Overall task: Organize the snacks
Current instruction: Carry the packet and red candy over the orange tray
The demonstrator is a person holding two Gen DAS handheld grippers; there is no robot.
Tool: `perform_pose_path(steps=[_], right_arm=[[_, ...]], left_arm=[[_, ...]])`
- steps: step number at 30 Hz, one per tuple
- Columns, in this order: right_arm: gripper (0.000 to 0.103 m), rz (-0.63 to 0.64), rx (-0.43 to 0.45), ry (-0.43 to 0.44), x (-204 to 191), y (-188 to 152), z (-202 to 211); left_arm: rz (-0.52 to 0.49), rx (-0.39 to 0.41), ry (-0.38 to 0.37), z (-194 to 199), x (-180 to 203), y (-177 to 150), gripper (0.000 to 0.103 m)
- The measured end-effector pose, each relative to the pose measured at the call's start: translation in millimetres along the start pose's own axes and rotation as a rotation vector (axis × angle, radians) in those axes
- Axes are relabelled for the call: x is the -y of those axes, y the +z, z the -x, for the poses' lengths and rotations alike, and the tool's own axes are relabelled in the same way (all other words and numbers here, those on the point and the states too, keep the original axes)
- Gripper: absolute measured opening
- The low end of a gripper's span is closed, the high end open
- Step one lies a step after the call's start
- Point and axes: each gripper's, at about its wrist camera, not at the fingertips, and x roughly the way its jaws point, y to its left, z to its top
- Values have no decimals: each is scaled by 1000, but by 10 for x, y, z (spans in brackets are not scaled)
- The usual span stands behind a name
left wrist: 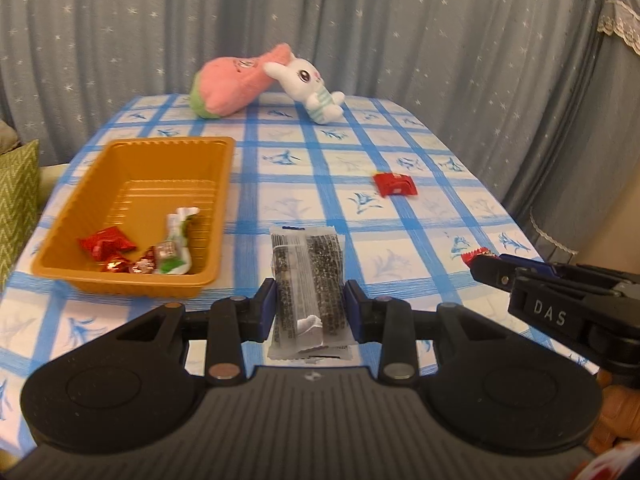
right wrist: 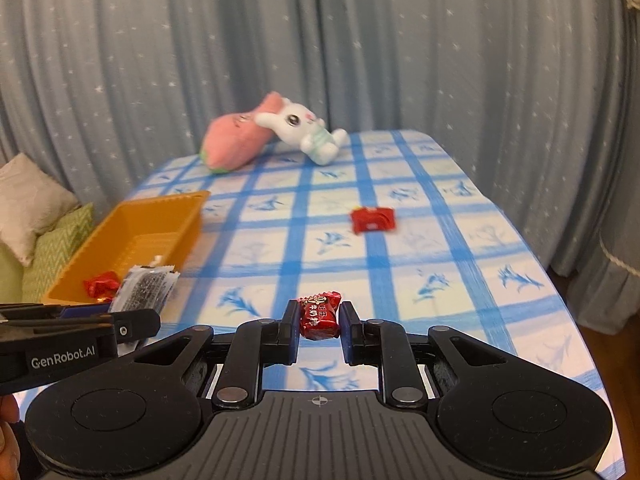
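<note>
sitting between left tool (left wrist: 311, 300) pads: seaweed packet (left wrist: 307, 292)

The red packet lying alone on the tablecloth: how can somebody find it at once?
Start at the orange tray. Look right across the blue checked tablecloth: the red packet lies flat, alone. Other red sweets are in the tray or a gripper.

You are working with two matte black grippers: the left gripper (left wrist: 310, 300) is wearing blue finger pads, round silver pivot pins and a ribbed base; the right gripper (right wrist: 320, 322) is showing white "DAS" lettering, its twin "GenRobot.AI".
</note>
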Motion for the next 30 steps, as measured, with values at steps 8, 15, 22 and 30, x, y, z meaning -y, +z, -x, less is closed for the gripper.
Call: perform_pose_path(steps=[8, 15, 22, 30], right_arm=[[20, 47, 12, 38, -281, 18, 113], [20, 76, 15, 65, -472, 26, 109], [20, 98, 16, 87, -622, 49, 85], [20, 115, 15, 100, -720, 63, 43]], left_arm=[[37, 23, 29, 254, -235, -52, 33], [68, 36, 53, 362, -430, -59, 33], [87, 47, 68, 423, -583, -49, 33], [103, 51, 75, 466, -662, -63, 33]])
